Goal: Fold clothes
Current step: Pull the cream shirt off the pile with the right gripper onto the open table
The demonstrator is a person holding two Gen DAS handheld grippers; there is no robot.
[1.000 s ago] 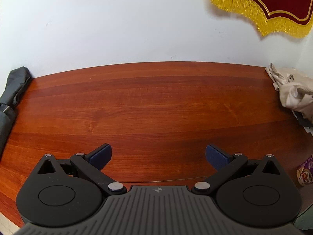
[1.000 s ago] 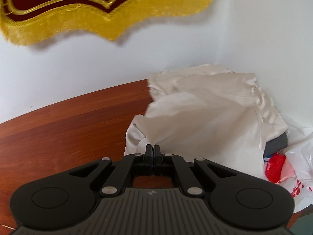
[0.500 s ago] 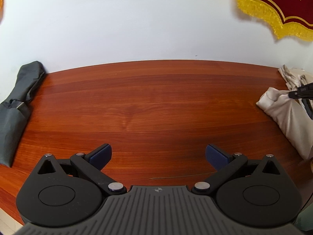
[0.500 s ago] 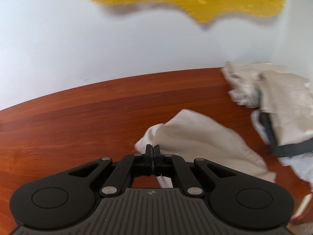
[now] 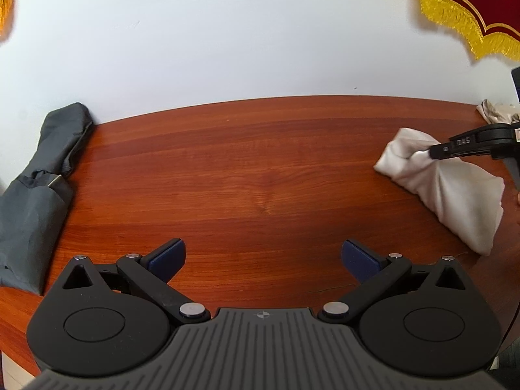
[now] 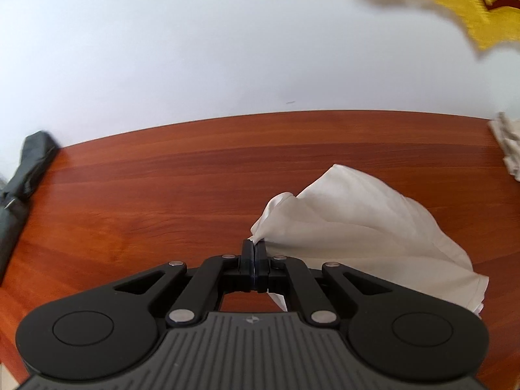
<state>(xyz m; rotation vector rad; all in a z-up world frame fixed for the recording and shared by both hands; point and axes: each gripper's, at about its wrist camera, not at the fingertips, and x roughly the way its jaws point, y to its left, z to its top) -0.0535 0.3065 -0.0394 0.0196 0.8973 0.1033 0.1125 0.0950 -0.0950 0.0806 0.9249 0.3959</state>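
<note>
A crumpled cream-white garment (image 6: 364, 224) lies on the wooden table (image 6: 162, 188), trailing to the right. My right gripper (image 6: 255, 247) is shut on its near left edge. In the left wrist view the same garment (image 5: 448, 188) lies at the right, with my right gripper (image 5: 435, 152) pinching its top from the right. My left gripper (image 5: 263, 256) is open and empty, low over the table's near middle, well left of the garment.
A dark grey folded garment (image 5: 35, 188) lies along the table's left edge, also in the right wrist view (image 6: 22, 175). A heap of pale clothes (image 6: 507, 143) sits at the far right corner. A red banner with gold fringe (image 5: 471, 9) hangs on the white wall.
My right gripper has dragged the cream garment out of the right-hand heap, leftward onto the open table. My left gripper's view has swung left, showing more of the grey garment.
</note>
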